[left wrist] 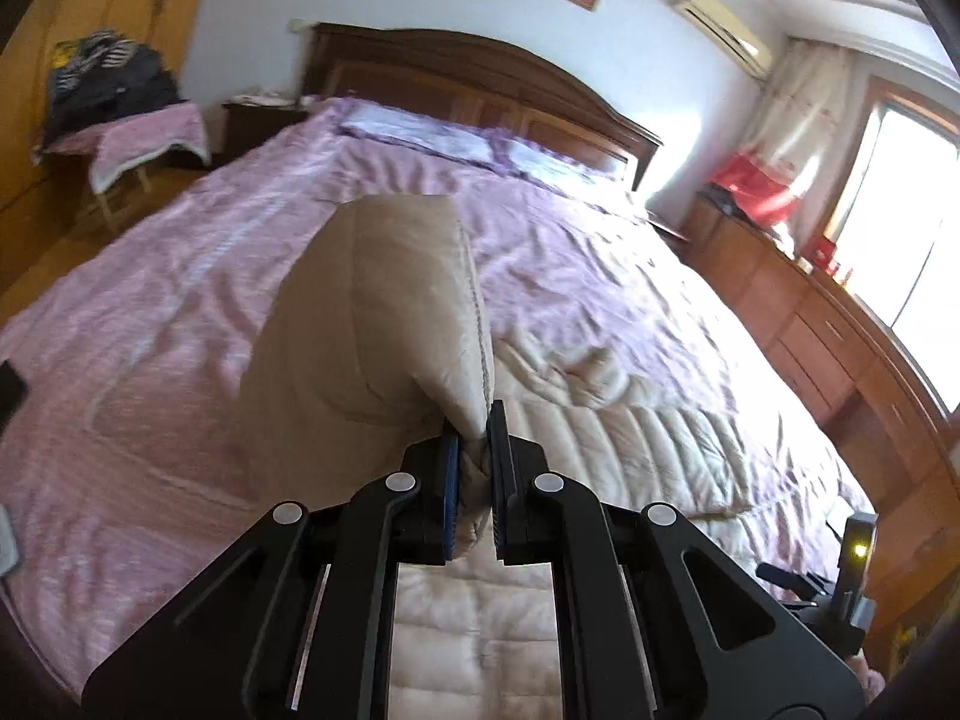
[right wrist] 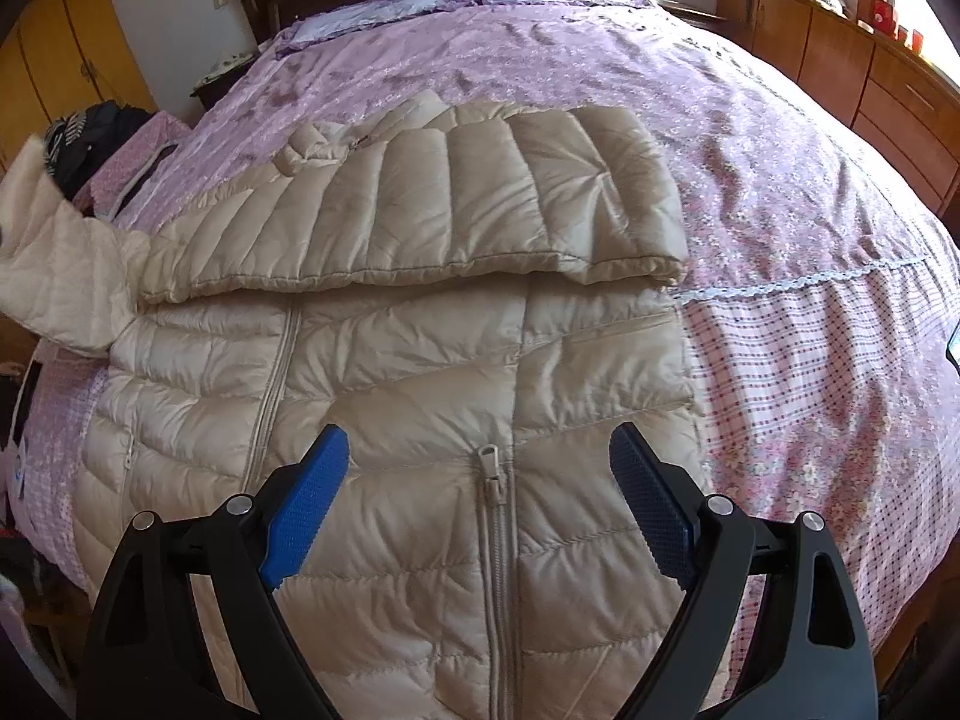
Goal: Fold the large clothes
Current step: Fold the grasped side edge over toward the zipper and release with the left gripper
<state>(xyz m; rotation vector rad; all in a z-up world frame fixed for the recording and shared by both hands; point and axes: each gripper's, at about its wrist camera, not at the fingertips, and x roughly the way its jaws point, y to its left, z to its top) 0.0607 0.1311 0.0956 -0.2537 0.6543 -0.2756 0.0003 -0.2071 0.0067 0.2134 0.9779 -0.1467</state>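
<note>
The left gripper (left wrist: 474,420) is clenched on a bunched piece of the cream quilted jacket (right wrist: 420,396); the fabric is squeezed between its blue pads (left wrist: 450,480) and rises above them in a tall fold with a stitched seam running up its right side. This gripper points down toward the bed (left wrist: 180,312) at a shallow slant, held clear of the cover, with the headboard (left wrist: 480,78) ahead of it.

The right gripper (right wrist: 480,450) stands released, jaws wide apart, hovering over the jacket's front and pointing steeply down. The zipper pull (right wrist: 489,462) lies between the two pads, neither of which touches the fabric.

The jacket lies flat on the pink flowered cover near the foot edge of the bed. Its long axis runs across the bed, roughly parallel to the foot edge, and the far part is folded over toward the near part. At the left edge of the bed a sleeve (right wrist: 54,264) lifts off the cover.
</note>
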